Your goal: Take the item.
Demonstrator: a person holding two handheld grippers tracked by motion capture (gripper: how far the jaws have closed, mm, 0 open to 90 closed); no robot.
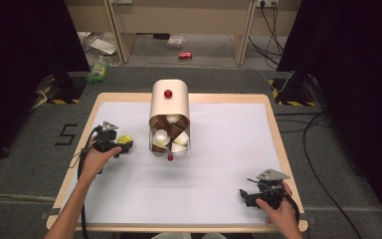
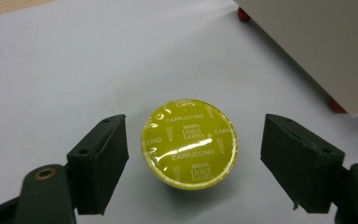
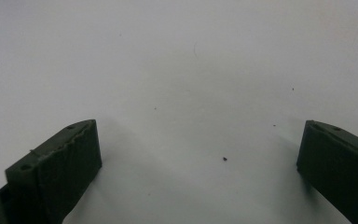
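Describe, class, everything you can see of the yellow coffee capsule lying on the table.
The yellow capsule is round with a glossy foil lid printed "Cappuccino" and "Nescafé Dolce Gusto" in white. It sits lid up on the white table sheet, left of the cream capsule holder. It lies between the open jaws of the left tongs, with a gap on each side, so neither pad presses on it. Its body below the lid is hidden.
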